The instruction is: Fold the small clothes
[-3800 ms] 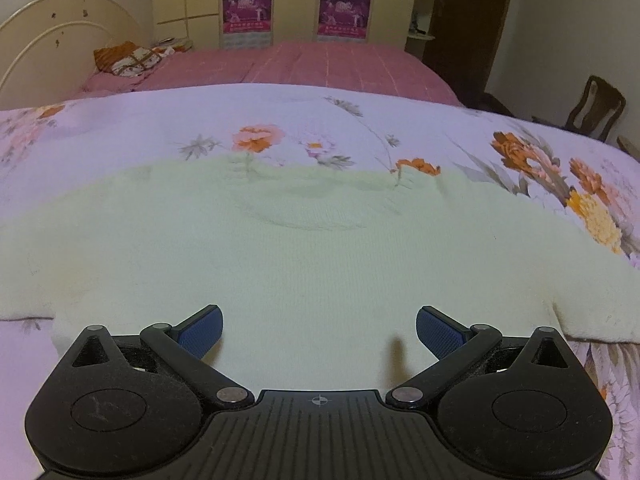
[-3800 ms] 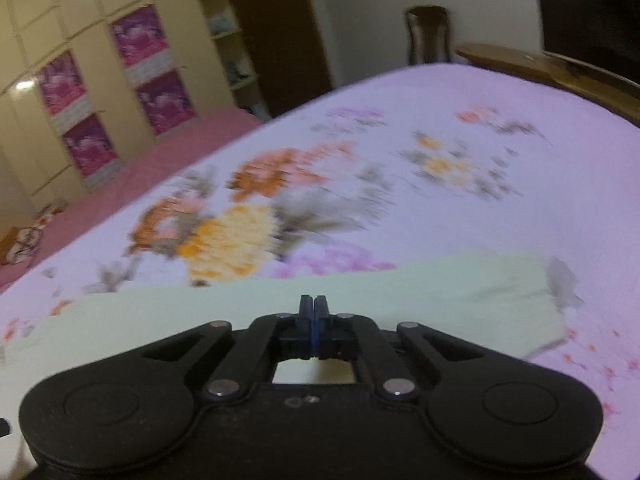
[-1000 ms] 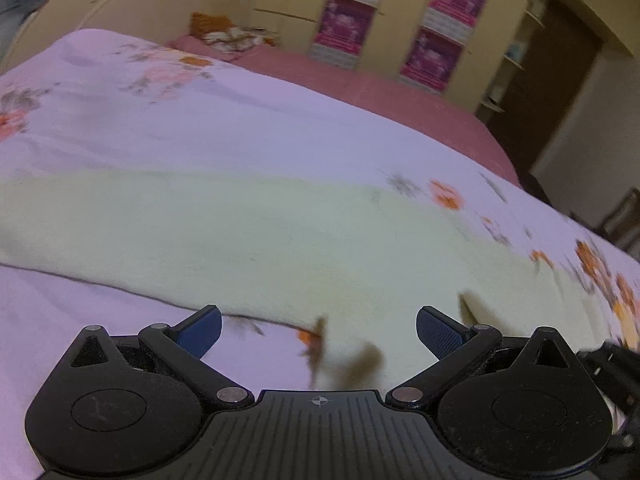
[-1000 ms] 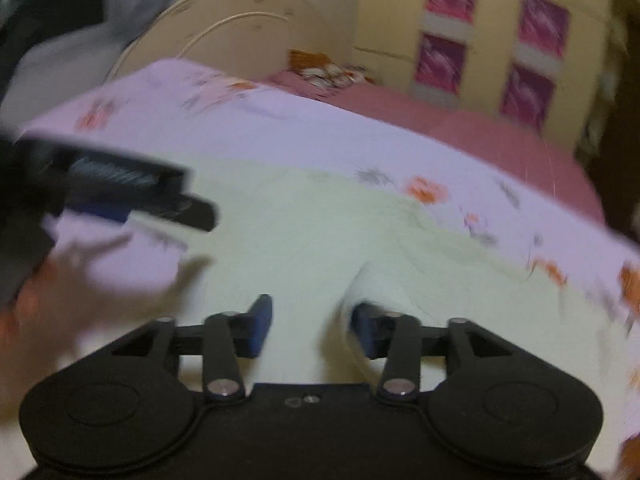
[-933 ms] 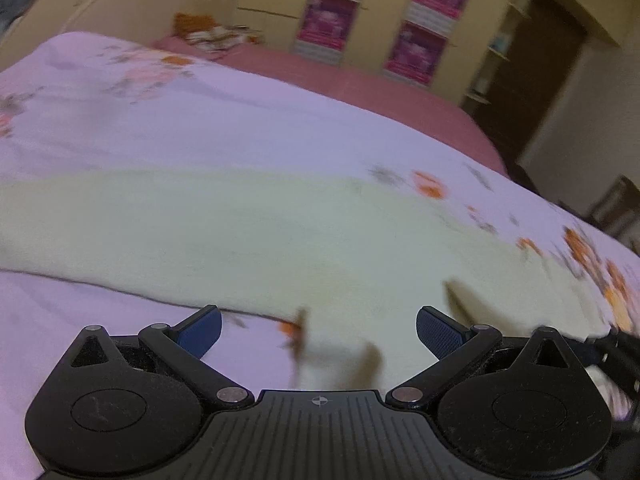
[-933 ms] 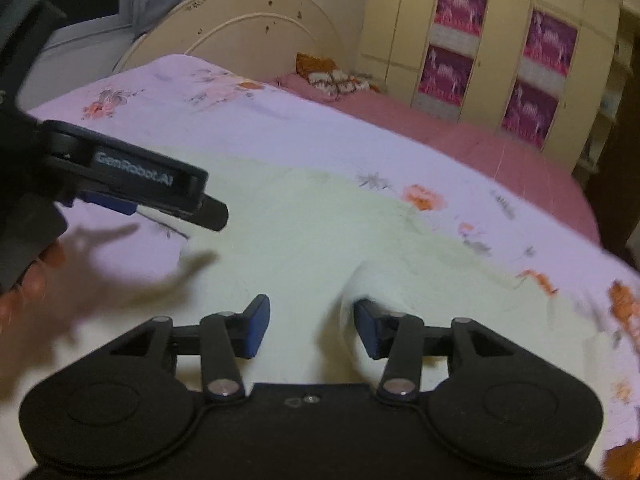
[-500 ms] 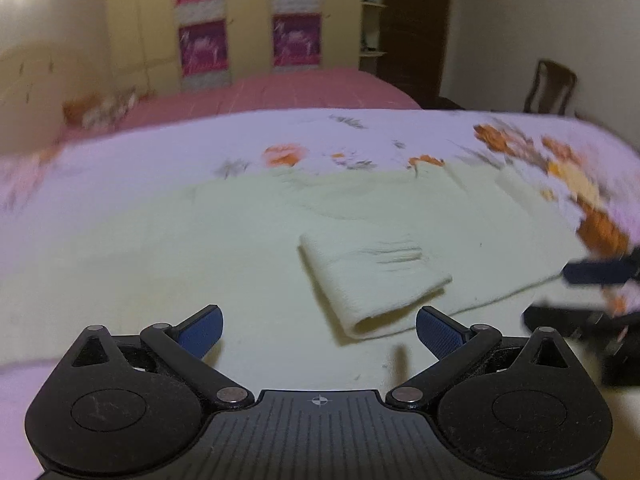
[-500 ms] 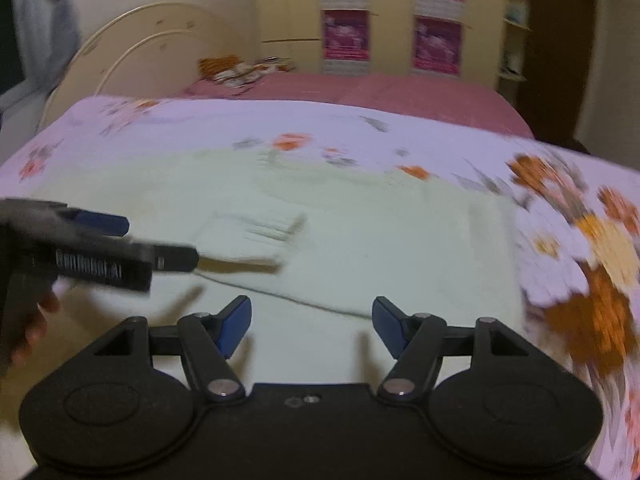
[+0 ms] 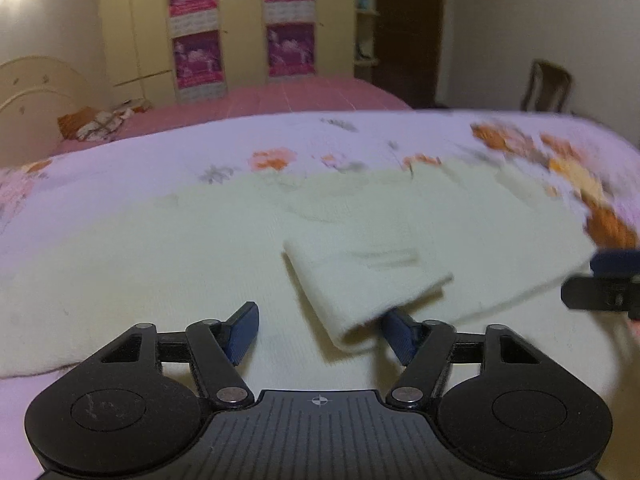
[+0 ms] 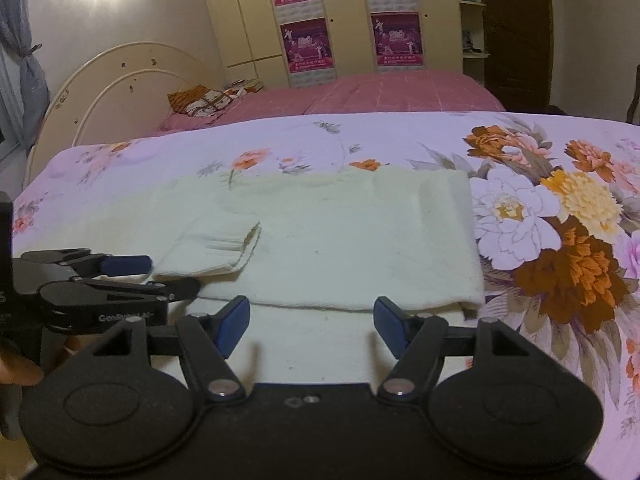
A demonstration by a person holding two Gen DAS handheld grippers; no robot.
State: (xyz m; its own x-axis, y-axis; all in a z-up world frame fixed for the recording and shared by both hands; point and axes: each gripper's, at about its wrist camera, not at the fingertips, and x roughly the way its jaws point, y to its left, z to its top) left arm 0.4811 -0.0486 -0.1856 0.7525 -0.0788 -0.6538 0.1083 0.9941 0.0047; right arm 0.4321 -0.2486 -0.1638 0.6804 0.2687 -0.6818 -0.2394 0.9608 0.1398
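A pale cream knitted sweater (image 9: 160,248) lies flat on the floral bedspread (image 9: 120,168). Its right sleeve is folded across the body, cuff (image 9: 360,280) toward the middle; the fold also shows in the right wrist view (image 10: 340,248), cuff (image 10: 216,248) at left. My left gripper (image 9: 320,332) is open just above the sweater, the cuff's end lying over its right pad (image 9: 396,334). It also shows in the right wrist view (image 10: 160,274), open, next to the cuff. My right gripper (image 10: 310,322) is open over the sweater's near part; it shows at the right edge of the left wrist view (image 9: 608,276).
A second bed with a pink cover (image 10: 380,92) and a cream headboard (image 10: 120,80) stands behind. A wardrobe with purple posters (image 10: 344,20) lines the back wall. A wooden chair (image 9: 546,86) stands at the far right. The bedspread (image 10: 560,220) extends right of the sweater.
The right gripper carried the sleeve across the body, let it go and opened. Both grippers have drawn back toward the sweater's near part; the left has come close to the cuff.
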